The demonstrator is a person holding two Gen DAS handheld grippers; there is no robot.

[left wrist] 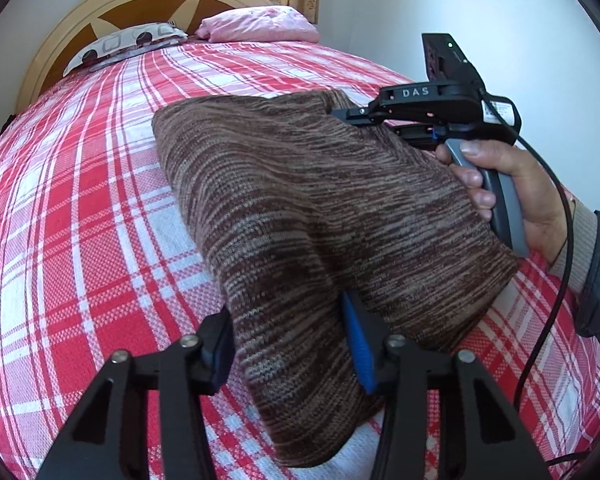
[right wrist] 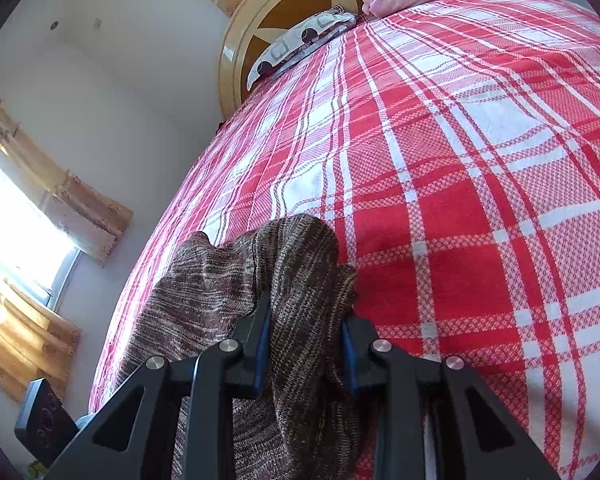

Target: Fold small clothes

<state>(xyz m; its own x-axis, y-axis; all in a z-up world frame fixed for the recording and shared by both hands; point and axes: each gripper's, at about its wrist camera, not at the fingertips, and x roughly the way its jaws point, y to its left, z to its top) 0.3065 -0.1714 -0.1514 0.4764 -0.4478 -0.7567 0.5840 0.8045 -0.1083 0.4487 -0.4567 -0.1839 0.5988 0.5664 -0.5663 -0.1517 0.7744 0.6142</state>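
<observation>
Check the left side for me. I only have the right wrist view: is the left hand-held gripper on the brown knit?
Observer: Yes. The left hand-held gripper has a thick fold of the brown knit garment between its pads, at the near end.
Operator: Where on it does the right one sit?
Observer: The right hand-held gripper pinches the far corner, on the headboard side.
Operator: What is behind that gripper?
Observer: A hand wraps its grey handle, beside the garment's right edge.
</observation>
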